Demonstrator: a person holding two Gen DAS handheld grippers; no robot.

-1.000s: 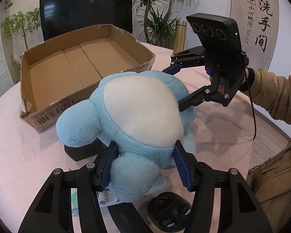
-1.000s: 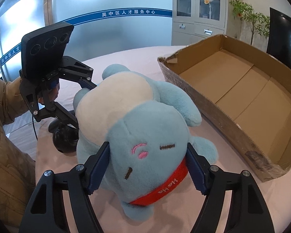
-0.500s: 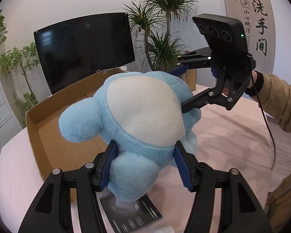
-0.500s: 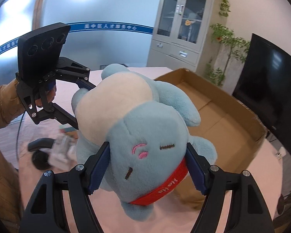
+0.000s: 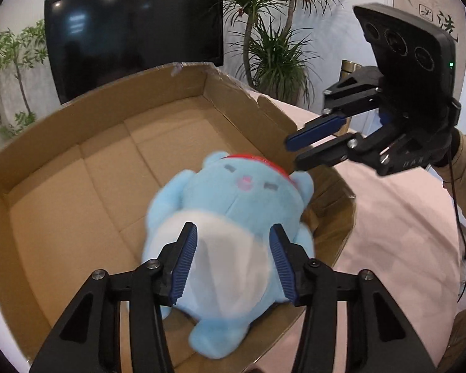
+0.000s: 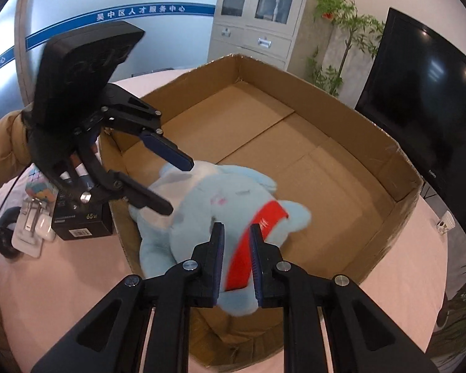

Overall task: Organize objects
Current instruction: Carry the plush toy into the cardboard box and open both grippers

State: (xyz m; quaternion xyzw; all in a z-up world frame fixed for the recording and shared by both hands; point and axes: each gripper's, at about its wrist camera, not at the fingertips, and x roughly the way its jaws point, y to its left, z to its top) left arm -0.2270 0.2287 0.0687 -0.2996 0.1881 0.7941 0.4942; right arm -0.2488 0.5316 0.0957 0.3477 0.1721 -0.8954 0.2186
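**A:** Start big. Where is everything from the grippers' side?

**B:** The pink-covered table runs under both of them. The cardboard box lies ahead of and below both sets of fingers, open side up, so things can simply be lowered in from above.

**A:** And the toy?

**B:** The blue plush is inside the box, at the near corner, right under the left gripper. Its face points away from that gripper and its white belly shows between the fingers. It is blurred, so I judge it is not at rest yet.

**A:** Is the left one holding it?

**B:** Its jaws stand apart, about a plush limb wide. I cannot tell whether the pads press on the fur or hang just above it.

**A:** The right one?

**B:** The right gripper has just been closing, and its jaws are now nearly together with nothing between them. From the left wrist its fingertips hang free above the toy's head, just over the box rim. The red collar only shows behind the slit.

**A:** Why hold a soft toy from both ends?

**B:** Probably because it is wide and floppy; two grips would keep it level over the wall.

**A:** Anything smaller?

**B:** A black carton stands outside the box wall, below the left gripper, with small white items beside it. I take those to be unsorted.
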